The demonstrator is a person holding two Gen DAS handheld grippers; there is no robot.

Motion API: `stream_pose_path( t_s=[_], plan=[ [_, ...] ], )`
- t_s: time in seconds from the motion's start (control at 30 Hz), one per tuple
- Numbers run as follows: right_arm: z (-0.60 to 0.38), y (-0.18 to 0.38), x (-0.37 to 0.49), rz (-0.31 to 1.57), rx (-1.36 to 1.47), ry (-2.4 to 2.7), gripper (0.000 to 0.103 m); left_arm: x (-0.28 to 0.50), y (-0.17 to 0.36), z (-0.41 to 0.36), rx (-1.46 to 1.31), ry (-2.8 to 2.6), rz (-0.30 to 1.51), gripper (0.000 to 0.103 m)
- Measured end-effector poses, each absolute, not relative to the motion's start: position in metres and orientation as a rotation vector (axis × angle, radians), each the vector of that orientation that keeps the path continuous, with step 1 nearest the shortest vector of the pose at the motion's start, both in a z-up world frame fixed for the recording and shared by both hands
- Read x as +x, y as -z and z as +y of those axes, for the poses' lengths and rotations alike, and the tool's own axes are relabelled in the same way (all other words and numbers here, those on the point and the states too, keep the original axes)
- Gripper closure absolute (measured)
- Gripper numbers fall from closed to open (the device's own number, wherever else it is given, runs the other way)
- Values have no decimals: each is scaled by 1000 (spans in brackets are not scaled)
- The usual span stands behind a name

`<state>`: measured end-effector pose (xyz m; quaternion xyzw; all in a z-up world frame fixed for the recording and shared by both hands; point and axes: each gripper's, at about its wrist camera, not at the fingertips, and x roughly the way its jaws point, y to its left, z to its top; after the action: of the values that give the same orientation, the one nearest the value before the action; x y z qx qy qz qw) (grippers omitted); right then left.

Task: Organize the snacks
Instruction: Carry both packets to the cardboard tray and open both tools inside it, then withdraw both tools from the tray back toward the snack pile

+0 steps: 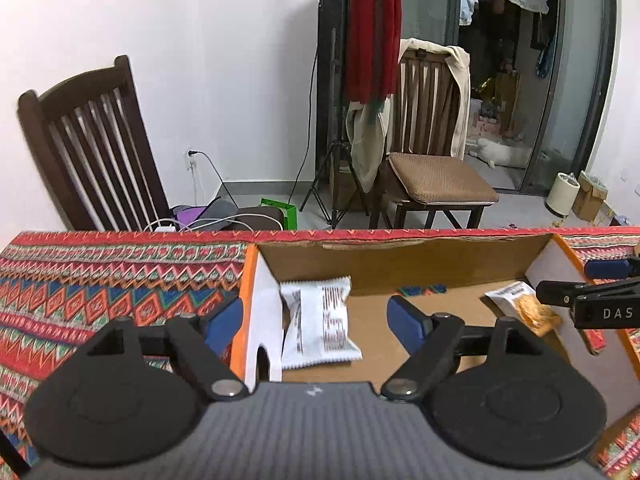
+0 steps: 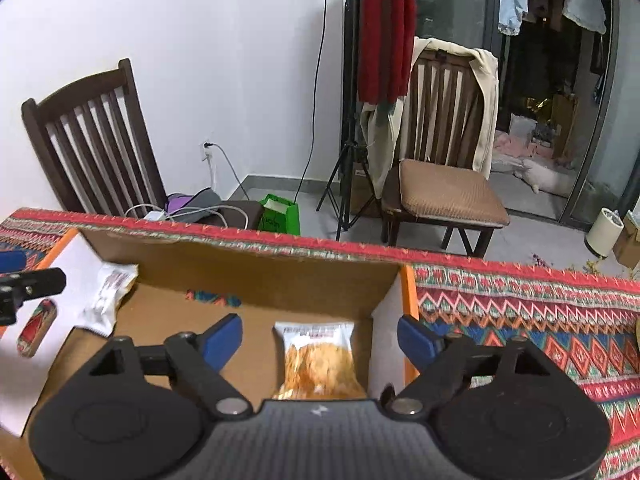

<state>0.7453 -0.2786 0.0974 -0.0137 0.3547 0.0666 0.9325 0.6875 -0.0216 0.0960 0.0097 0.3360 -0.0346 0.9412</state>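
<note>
Snacks sit in my brown cardboard box (image 1: 420, 268): white packet (image 1: 320, 324) left, orange chip packet (image 2: 318, 360) right; both hand-held grippers, left (image 1: 316, 320) and right (image 2: 320, 338), released.

We see even, fairly bright indoor light on the plain white wall (image 1: 224, 60), which carries soft grey shadows behind the dark slatted wooden chair (image 1: 92, 152). Both fisheye views bend straight edges and darken at the corners. The far right doorway is dim, and fine detail is slightly soft.
</note>
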Motion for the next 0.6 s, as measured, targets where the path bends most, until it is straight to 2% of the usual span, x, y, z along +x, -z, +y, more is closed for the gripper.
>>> stream_pose_path(
  t_s=[0.6],
  plan=[
    [-283,-122,608,685,22,-134,16,550,-119,-13,-19,98,662,18]
  ],
)
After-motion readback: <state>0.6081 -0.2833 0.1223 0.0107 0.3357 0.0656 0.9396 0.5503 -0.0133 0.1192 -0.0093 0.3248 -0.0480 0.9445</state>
